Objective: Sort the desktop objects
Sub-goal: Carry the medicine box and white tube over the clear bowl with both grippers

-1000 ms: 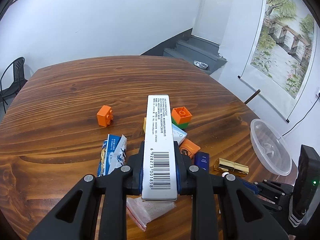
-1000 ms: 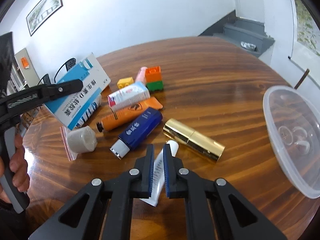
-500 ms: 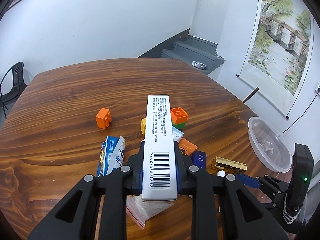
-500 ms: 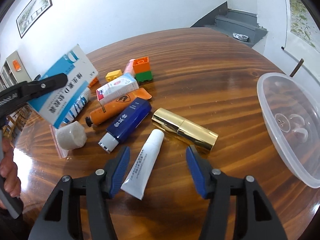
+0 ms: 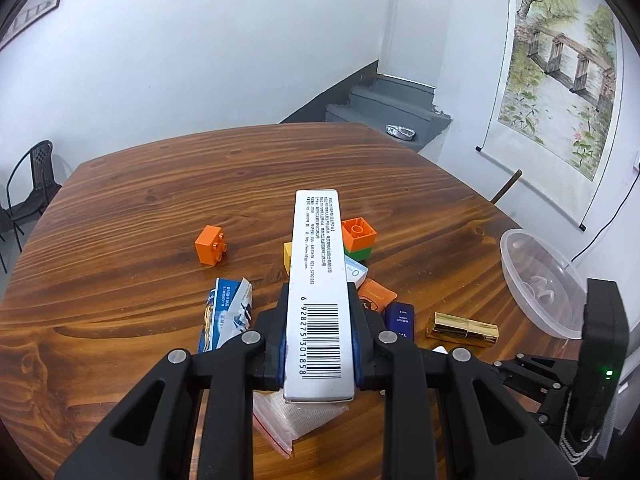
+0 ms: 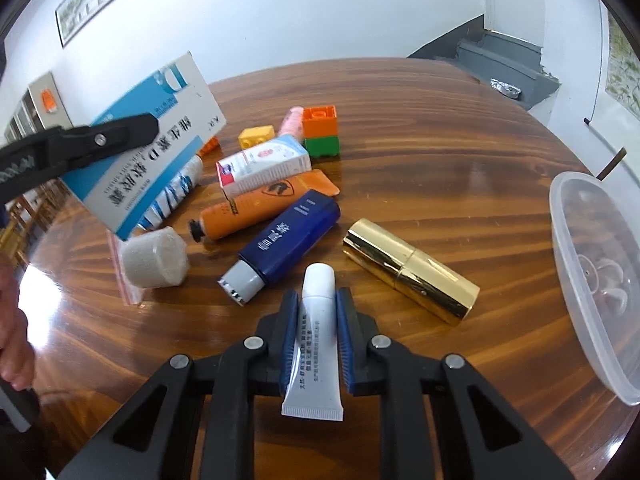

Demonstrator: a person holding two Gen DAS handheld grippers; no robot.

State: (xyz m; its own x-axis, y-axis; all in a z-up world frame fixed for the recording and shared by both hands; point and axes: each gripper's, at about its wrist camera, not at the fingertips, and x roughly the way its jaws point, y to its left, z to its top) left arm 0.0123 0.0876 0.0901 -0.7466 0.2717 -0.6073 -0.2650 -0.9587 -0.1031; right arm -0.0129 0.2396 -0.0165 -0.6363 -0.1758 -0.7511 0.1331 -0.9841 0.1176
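My left gripper [image 5: 319,312] is shut on a white and blue medicine box [image 5: 319,276], held above the table; the same box [image 6: 148,148] shows at the left of the right wrist view. My right gripper [image 6: 318,308] is shut on a small white tube [image 6: 316,336] lying on the wood. Ahead of it lie a gold lipstick case [image 6: 412,270], a dark blue tube [image 6: 288,244], an orange tube [image 6: 260,208] and a small white carton [image 6: 264,166]. An orange-on-green brick stack [image 6: 321,131] and a yellow brick [image 6: 256,136] stand farther back.
A clear plastic bowl [image 6: 592,276] sits at the table's right edge. A bagged white roll [image 6: 154,262] and a blue snack wrapper [image 5: 228,312] lie to the left. A lone orange brick [image 5: 210,245] stands apart. A hand [image 6: 12,332] holds the left gripper's handle.
My right gripper opened wide over the white tube half a second ago and has now shut on it. The left gripper kept hold of the box and barely moved.
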